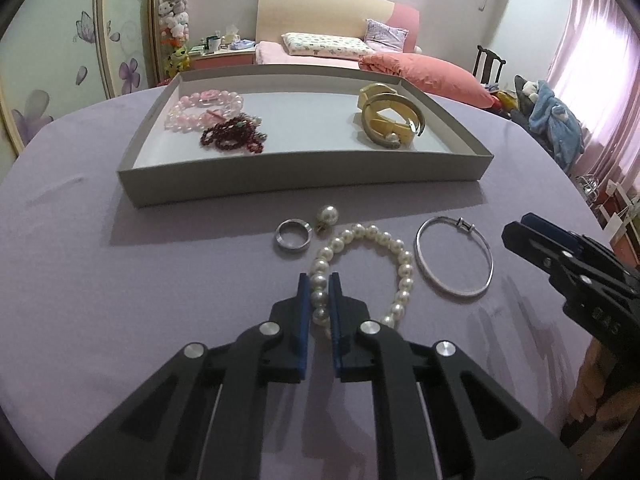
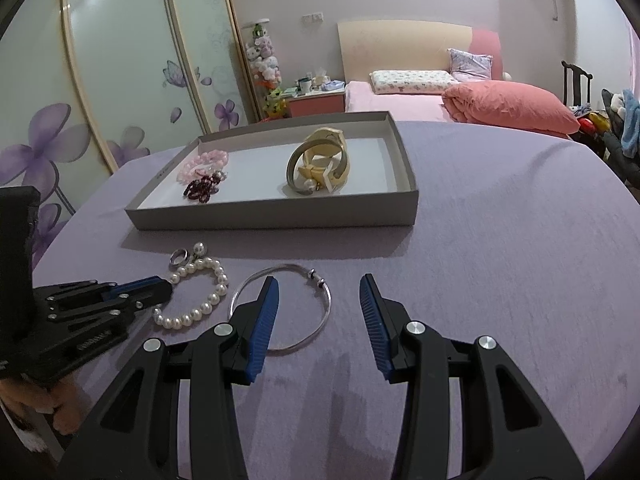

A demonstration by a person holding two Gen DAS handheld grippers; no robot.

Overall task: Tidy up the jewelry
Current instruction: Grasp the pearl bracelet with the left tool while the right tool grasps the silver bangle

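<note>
Pearl bracelet [image 1: 362,276] between left hand-held gripper [image 1: 320,280] pads

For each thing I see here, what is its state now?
left gripper: shut on the pearl bracelet
right gripper: open, holding nothing
silver bangle: on the cloth, untouched
silver ring: on the cloth
pearl earring: on the cloth
tray: already holds bracelets
</note>
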